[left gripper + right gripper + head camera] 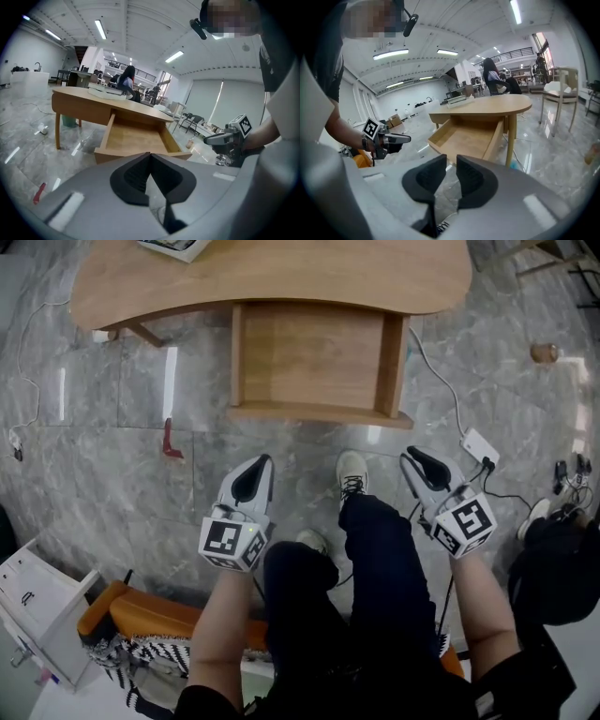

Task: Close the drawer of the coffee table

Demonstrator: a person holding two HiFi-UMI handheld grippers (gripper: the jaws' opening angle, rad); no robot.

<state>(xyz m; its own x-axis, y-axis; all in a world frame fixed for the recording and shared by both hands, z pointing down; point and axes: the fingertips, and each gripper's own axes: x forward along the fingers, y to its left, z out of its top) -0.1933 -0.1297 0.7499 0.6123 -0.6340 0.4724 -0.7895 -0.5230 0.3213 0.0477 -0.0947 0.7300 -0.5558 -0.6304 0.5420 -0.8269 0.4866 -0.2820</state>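
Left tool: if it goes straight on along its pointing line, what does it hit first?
Most likely the open drawer's front panel: the left tool, shut and empty, aims at it across the floor. Depth is unclear; tilted downward, it might meet the floor first.

Drawer point(466, 136) pulled out, tongs point(451, 162) slightly apart

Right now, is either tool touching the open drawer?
Apart. The head view shows bare floor between the drawer and both the left tool and the right tool.
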